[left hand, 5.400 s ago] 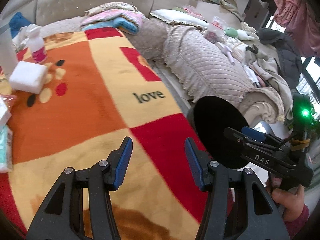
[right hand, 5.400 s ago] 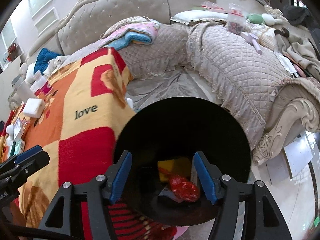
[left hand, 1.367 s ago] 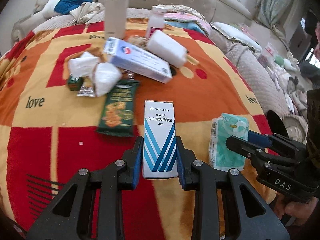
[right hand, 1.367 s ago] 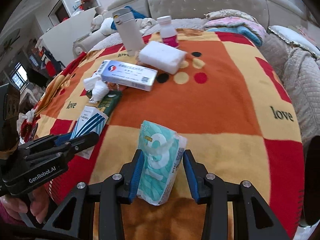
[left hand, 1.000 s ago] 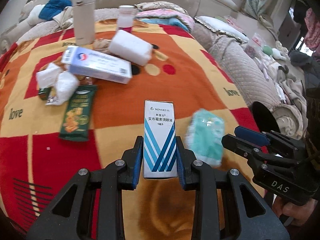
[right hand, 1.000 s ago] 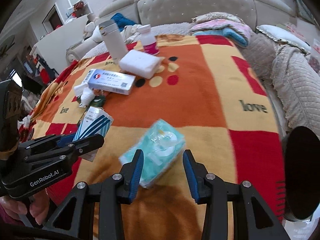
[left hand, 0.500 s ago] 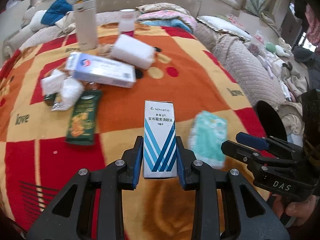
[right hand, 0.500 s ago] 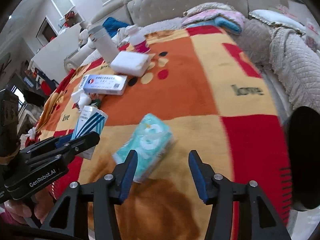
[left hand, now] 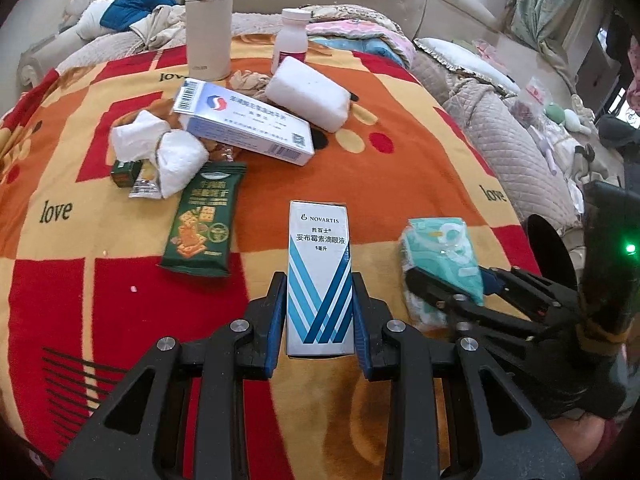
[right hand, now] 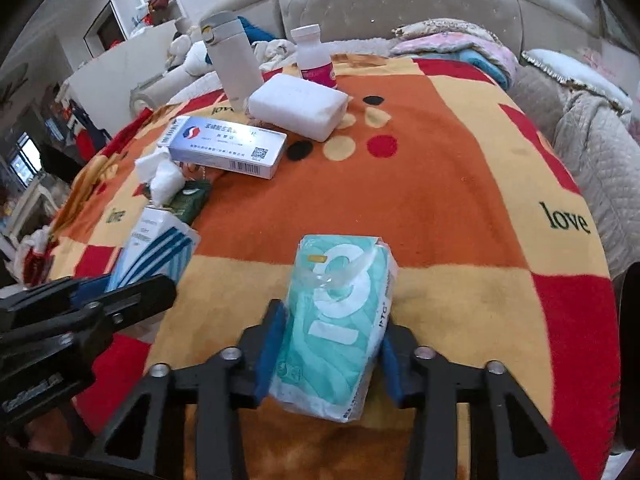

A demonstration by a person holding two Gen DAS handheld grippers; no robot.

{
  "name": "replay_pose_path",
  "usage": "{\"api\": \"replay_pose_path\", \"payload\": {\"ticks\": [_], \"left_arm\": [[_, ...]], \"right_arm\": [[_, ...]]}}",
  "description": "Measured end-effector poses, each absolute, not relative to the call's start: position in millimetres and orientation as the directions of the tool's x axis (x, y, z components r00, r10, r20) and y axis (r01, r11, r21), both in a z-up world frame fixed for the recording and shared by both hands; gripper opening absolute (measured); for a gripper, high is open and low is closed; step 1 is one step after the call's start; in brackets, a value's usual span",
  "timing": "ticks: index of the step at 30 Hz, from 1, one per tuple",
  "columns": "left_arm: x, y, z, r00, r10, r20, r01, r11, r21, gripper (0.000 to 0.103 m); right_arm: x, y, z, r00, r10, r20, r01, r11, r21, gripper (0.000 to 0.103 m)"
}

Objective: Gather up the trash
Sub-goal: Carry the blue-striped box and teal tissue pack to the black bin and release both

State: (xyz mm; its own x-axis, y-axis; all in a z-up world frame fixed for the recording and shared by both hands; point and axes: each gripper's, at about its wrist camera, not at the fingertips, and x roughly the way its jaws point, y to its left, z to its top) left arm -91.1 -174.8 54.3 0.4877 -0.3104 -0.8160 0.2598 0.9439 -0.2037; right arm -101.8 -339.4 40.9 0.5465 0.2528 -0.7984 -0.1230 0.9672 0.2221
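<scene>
- Since half a second ago the right gripper (right hand: pixel 330 354) has just closed its jaws back onto the teal tissue pack (right hand: pixel 340 320).
- left gripper (left hand: pixel 318 316) clamps the striped medicine box (left hand: pixel 319 276), ready for binning.
- Black bin (left hand: pixel 550 248) waits around 3 o'clock, off the blanket (left hand: pixel 400 184) edge.
</scene>
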Motion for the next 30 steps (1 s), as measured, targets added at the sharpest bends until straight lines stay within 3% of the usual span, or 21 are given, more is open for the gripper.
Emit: {"api": "replay_pose_path", "payload": {"ticks": [12, 30], "left_arm": [[-100.9, -240.4, 66.2, 0.437, -0.41, -0.801, 0.378, 0.891, -0.25, 0.028], [-117.8, -384.6, 71.7, 0.351, -0.479, -0.804, 0.572, 0.79, -0.221, 0.028]], "right_arm": [[-140.3, -427.4, 80.6, 0.63, 0.213, -0.746, -0.015, 0.965, 0.263, 0.034], [-186.3, -561.2, 72.5, 0.649, 0.046, -0.759, 0.238, 0.936, 0.26, 0.034]]}}
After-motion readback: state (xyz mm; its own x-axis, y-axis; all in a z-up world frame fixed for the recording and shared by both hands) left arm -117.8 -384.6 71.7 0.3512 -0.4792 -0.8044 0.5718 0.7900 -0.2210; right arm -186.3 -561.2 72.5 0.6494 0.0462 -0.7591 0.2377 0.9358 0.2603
